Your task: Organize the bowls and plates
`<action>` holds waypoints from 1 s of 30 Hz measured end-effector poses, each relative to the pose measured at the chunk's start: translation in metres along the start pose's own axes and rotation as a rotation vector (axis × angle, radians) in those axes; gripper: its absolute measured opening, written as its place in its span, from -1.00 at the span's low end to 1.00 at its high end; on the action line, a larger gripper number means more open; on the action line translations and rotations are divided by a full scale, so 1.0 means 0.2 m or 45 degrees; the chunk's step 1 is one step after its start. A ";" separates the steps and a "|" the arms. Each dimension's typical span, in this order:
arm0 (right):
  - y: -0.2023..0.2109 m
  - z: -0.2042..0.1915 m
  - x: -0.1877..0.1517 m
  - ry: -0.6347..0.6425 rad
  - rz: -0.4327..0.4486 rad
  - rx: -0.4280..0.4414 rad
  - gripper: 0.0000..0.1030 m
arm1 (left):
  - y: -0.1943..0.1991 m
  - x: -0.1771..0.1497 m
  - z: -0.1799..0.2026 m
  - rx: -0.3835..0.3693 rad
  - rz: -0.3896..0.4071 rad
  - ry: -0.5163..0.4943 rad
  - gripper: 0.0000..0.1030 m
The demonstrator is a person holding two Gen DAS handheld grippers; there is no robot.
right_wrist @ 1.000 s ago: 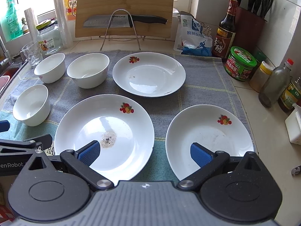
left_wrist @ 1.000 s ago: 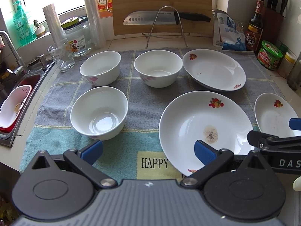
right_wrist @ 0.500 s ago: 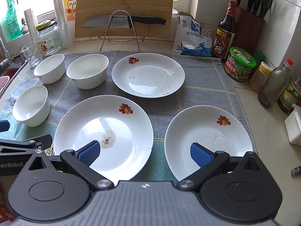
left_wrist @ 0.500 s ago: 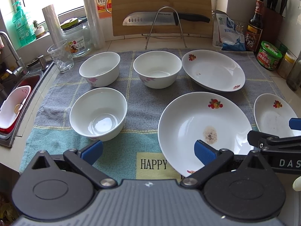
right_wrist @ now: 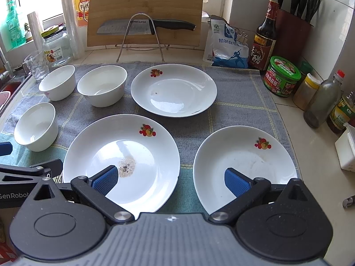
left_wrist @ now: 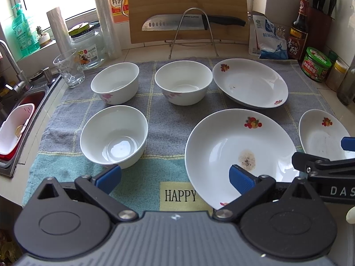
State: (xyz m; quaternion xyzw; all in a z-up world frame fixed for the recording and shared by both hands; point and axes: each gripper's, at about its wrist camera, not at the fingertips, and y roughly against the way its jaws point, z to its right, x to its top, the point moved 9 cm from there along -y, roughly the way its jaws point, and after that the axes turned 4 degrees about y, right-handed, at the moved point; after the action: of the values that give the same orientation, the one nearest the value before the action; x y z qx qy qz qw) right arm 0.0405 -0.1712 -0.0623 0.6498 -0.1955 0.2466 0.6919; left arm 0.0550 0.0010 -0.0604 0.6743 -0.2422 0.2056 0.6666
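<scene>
- Right, biggest first: the towel [right_wrist: 239, 88] covers the counter and carries all six pieces, none stacked yet.
- On it, the stained plate [right_wrist: 124, 155] sits front and centre, with the right plate [right_wrist: 244, 159] just beside it and the far plate [right_wrist: 175, 88] behind.
- I judge these plates stiff, glazed and slick, breakable if dropped; I'd pinch a rim edge, since the flat middle offers nothing to grip.
- Over on the sink side, the near bowl [left_wrist: 115, 135] sits in front, the left bowl [left_wrist: 115, 82] and middle bowl [left_wrist: 184, 82] in the back row, all upright and apart.
- Bowls look light but just as fragile; I'd clamp one wall, one finger inside and one outside.
- My left gripper [left_wrist: 175, 175] hovers low over the towel's front edge, jaws spread wide, holding nothing; its fingertips [left_wrist: 108, 175] sit just short of the near bowl.
- My right gripper [right_wrist: 170, 177] likewise gapes wide and empty, fingers straddling the gap between the stained plate and right plate.
</scene>
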 end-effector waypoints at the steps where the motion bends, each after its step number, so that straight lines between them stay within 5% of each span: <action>1: 0.00 0.00 0.00 -0.001 0.001 -0.002 1.00 | 0.00 0.00 0.00 -0.003 0.001 -0.001 0.99; 14: 0.07 0.01 0.05 -0.026 0.124 0.001 1.00 | 0.00 0.08 0.03 -0.157 0.078 -0.055 0.99; 22: 0.18 0.20 0.08 -0.095 0.227 -0.189 1.00 | -0.02 0.17 0.03 -0.330 0.096 -0.069 0.99; 30: 0.21 0.36 -0.14 -0.150 0.207 -0.324 1.00 | -0.08 0.20 0.10 -0.477 0.089 -0.176 0.99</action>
State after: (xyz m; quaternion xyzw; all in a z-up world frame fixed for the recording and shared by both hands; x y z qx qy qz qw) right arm -0.0028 -0.2444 -0.0399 0.5524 -0.3175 0.2365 0.7335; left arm 0.0966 -0.0219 -0.0502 0.5421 -0.3445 0.1332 0.7548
